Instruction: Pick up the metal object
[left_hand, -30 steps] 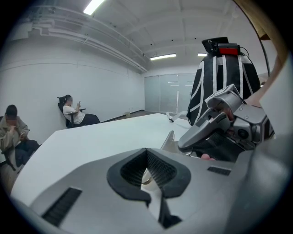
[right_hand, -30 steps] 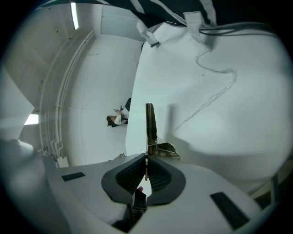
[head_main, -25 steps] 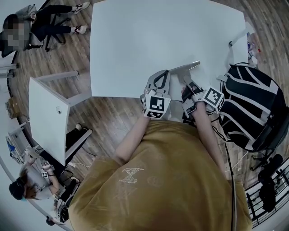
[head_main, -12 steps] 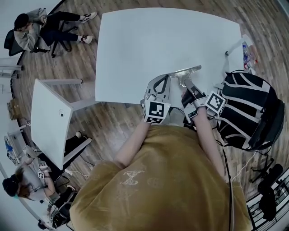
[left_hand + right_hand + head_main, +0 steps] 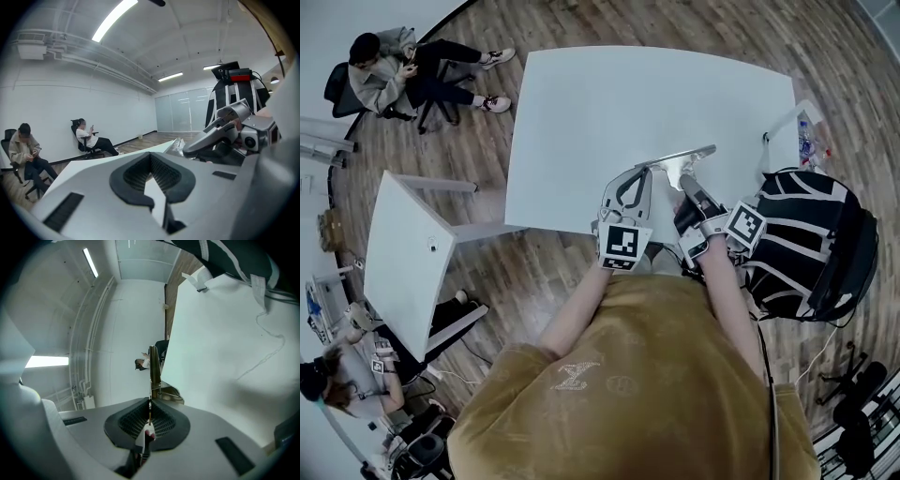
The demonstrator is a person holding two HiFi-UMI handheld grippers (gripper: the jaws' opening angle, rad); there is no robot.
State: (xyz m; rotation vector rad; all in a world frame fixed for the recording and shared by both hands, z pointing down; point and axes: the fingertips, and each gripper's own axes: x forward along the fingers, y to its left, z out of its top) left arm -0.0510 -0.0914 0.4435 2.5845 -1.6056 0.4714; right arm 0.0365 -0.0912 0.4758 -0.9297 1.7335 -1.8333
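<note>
The metal object is a thin, flat, shiny strip held level above the white table, near its front edge. My right gripper is shut on it; in the right gripper view the strip stands edge-on between the ribbed pads. My left gripper sits just left of it with its tip at the strip's left end. In the left gripper view its jaws look shut, and no metal shows between them. A shiny part of the object shows just right of that tip.
A black backpack with white stripes stands right of the table. A second white table is at the left. People sit on chairs at the far left. A plastic bag lies at the table's right corner.
Both grippers have risen together with the metal object, which now hangs off the table surface. The head view has shifted, so the table sits further right and lower.
</note>
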